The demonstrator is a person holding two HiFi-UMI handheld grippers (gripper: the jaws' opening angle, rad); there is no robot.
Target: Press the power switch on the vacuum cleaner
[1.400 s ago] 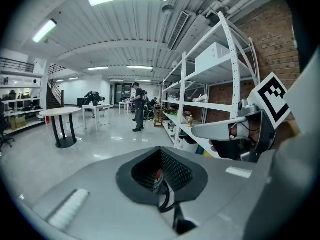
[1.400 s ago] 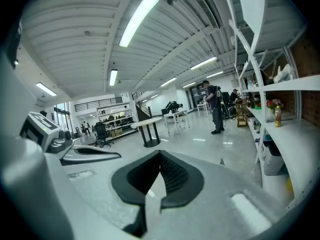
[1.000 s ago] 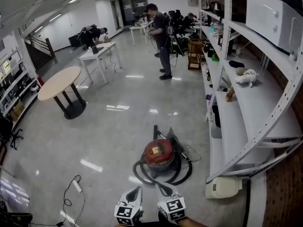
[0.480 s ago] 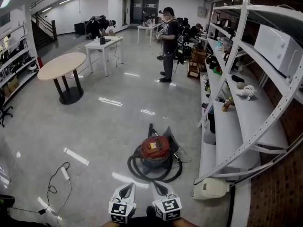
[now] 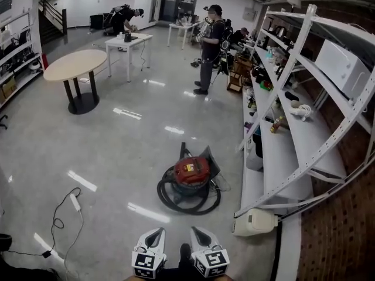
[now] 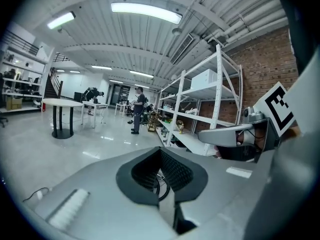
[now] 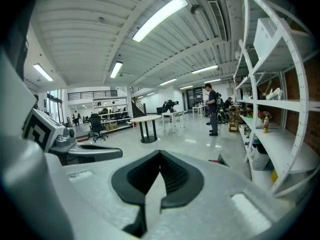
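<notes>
The red vacuum cleaner (image 5: pixel 191 171) stands on the shiny floor with its black hose (image 5: pixel 188 202) coiled round it, in the middle of the head view. Its switch is too small to make out. Both grippers sit side by side at the bottom edge, well short of the vacuum. The left gripper (image 5: pixel 156 233) and the right gripper (image 5: pixel 197 233) point toward it, each shut with nothing held. In the left gripper view the left gripper (image 6: pixel 161 149) has its jaw tips together, and a bit of black hose (image 6: pixel 159 180) shows through the gap behind them. The right gripper (image 7: pixel 160 153) looks the same.
A white shelving rack (image 5: pixel 304 127) runs along the right, with a white appliance (image 5: pixel 255 221) on the floor at its foot. A power strip with cable (image 5: pixel 74 202) lies at the left. A round table (image 5: pixel 75 64) and a standing person (image 5: pixel 208 45) are farther back.
The view has swung left and the vacuum now sits higher in it, farther from the grippers. Both grippers stayed shut at the bottom edge.
</notes>
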